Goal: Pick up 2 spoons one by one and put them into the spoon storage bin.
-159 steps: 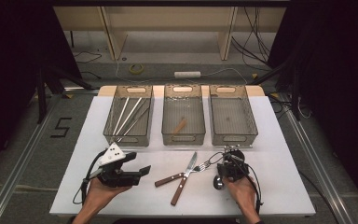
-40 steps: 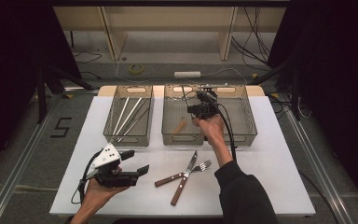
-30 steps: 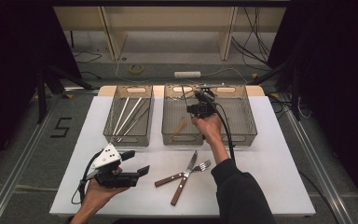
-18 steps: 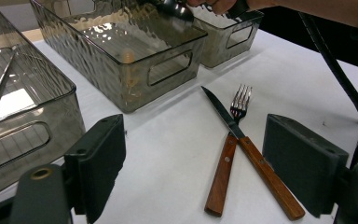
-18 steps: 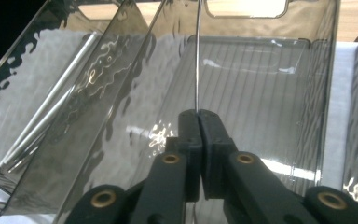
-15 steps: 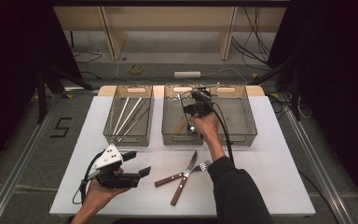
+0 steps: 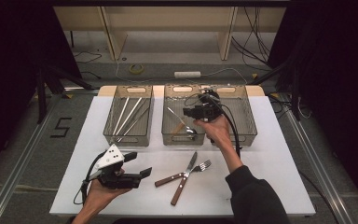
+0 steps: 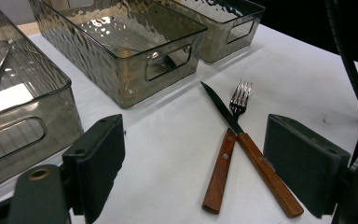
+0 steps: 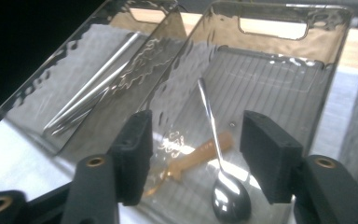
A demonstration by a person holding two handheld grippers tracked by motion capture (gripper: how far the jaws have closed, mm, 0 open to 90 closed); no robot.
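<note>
Overhead, the right gripper (image 7: 189, 112) hovers above the middle bin (image 7: 170, 135), its jaws having just opened, empty; a metal spoon (image 9: 221, 182) lies below beside a wooden spoon (image 9: 193, 156). Nearby, the left gripper (image 7: 140, 164) rests wide open on the counter (image 7: 270, 154), facing a crossed knife (image 8: 247, 144) and fork (image 8: 230, 140).

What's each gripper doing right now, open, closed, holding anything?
Left gripper: open, holding nothing, above the table near the knife and fork.
Right gripper: open, jaws just opened; metal spoon lies free in the middle bin.
</note>
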